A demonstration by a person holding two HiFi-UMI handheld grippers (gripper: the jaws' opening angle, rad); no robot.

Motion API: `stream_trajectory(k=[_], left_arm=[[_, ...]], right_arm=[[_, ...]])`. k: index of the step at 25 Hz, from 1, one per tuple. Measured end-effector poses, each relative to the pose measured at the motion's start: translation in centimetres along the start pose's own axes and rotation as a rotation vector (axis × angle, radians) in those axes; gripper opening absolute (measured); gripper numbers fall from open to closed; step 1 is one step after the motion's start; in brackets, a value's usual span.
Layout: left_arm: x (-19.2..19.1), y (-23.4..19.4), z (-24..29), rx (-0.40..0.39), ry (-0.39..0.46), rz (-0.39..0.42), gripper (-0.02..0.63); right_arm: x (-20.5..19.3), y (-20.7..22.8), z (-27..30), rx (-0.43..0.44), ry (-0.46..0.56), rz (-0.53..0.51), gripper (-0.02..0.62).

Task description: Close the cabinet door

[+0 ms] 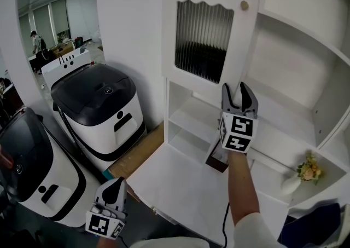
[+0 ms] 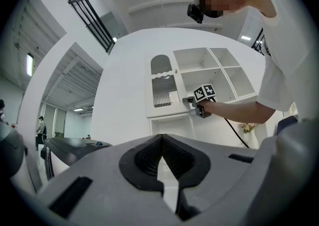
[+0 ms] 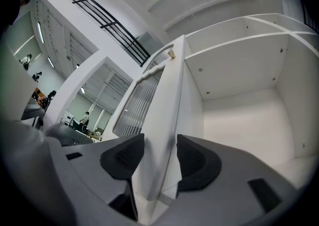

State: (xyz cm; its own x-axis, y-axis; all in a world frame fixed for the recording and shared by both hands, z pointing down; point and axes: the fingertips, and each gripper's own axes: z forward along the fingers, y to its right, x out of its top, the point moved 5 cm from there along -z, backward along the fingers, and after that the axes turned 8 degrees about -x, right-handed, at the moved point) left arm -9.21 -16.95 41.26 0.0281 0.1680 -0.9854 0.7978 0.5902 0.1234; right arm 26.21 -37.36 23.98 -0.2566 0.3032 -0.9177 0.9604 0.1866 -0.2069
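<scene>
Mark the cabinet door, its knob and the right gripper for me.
cabinet door (image 1: 203, 39), head view, ribbed glass pane.
knob (image 1: 244, 5), head view, its round face.
right gripper (image 1: 235, 89), head view, between its fingertips.

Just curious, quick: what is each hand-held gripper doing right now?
Left hand-held gripper: closed, empty.
Right hand-held gripper: closed on the cabinet door at its edge.

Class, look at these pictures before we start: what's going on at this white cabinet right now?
A person is working with a handheld gripper in each hand. The right gripper is at the bottom corner of the cabinet door, the one with ribbed glass, with one jaw on each side of its edge. The door stands open, showing the cabinet shelves, so it is not yet closed. The left gripper hangs low at the side, jaws together and empty.
</scene>
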Motion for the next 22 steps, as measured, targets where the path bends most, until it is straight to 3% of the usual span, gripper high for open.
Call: stream_trajectory(k=[9,22], left_arm=[[0.3,0.2,-1.0,-0.014,0.006,-0.002,0.005],[1.0,-0.4,-4.3,-0.023,0.021,-0.007,0.005]], right_arm=[[-0.8,0.2,-2.5,-0.015,-0.031,-0.004,0.035],[-0.8,-2.8,-10.6,0.048,-0.059,0.014,0.002]])
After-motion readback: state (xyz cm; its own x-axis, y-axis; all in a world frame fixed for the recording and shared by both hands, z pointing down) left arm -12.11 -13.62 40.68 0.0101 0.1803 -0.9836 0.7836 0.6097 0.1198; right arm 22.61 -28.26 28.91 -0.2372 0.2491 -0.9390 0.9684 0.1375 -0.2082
